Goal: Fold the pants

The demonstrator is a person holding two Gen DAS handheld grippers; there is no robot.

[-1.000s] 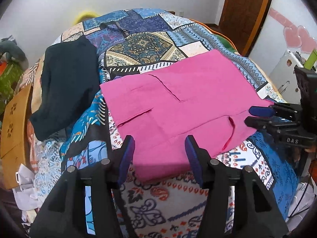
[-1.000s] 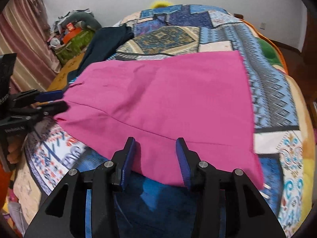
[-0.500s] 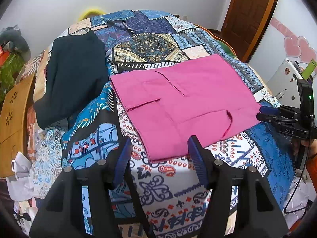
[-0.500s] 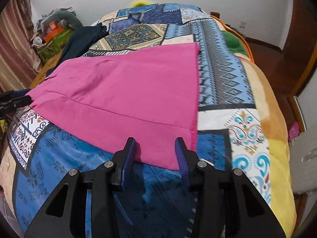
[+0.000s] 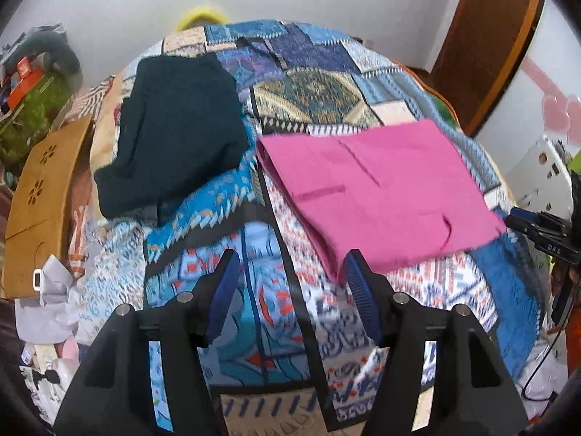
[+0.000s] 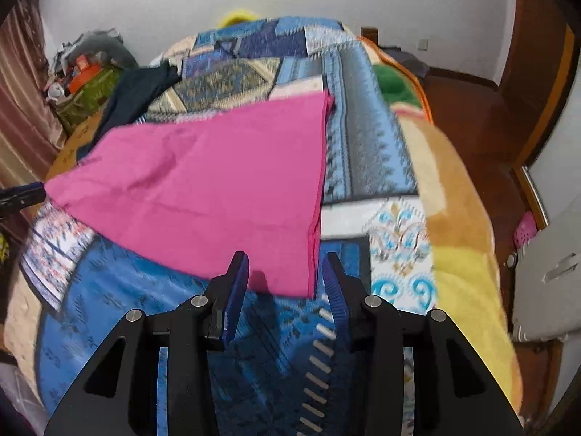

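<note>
On the patterned bed (image 5: pixel 225 218) the pink pants (image 5: pixel 377 196) lie flat, folded into a compact rectangle. The left gripper (image 5: pixel 290 279) and right gripper (image 6: pixel 285 276) hover at its near corners, jaws parted and empty, probably because the fold looks finished.

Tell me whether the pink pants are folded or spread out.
Folded. The pink pants lie flat on the patterned bedspread as a compact rectangle with doubled layers at the near edge, legs not stretched out. Neither gripper holds them.
</note>
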